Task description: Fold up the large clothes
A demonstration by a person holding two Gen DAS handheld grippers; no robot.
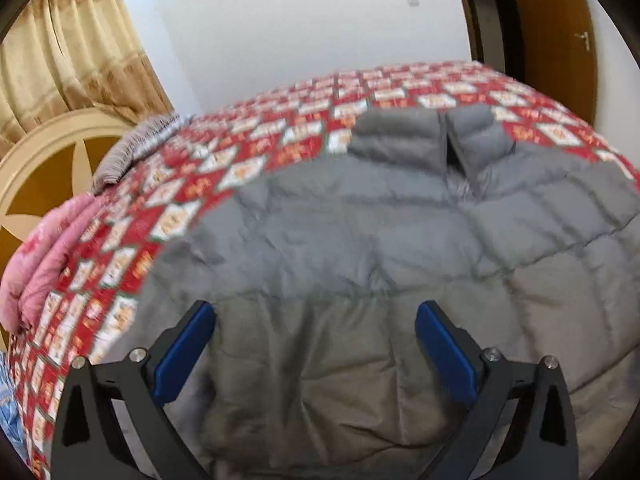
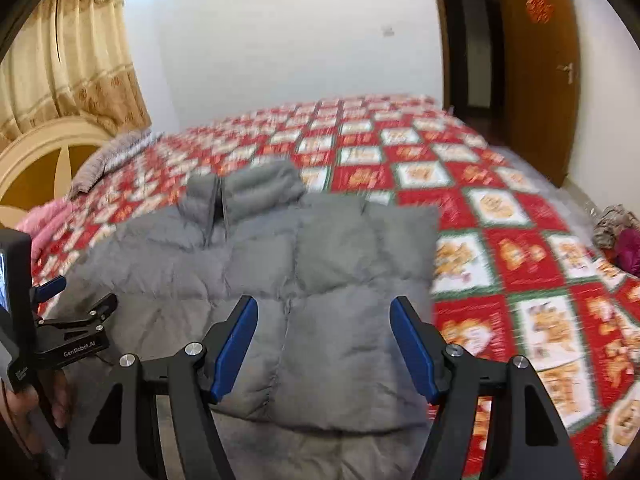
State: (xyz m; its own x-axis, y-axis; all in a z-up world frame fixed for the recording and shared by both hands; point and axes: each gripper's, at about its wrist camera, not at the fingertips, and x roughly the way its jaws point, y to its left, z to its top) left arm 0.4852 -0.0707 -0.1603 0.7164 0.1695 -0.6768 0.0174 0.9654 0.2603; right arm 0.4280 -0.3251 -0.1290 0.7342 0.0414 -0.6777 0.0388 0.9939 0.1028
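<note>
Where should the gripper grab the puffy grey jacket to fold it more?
Probably the jacket's near bottom hem: it lies flat, collar far away, hem closest. Come from the near bed edge with the open right gripper, one finger sliding under the edge.

Red patchwork quilt (image 2: 500,200) covers bed; tan curtain (image 2: 80,60); wooden door (image 2: 536,80).

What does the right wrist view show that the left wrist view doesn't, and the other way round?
Only the right wrist view shows the left gripper from outside, the hand holding it, and a clothes pile at the bed's far edge. Only the left wrist view shows a blue cloth at its lower left. Both show the grey jacket on the red bedspread, curtain, door, and open jaws.
</note>
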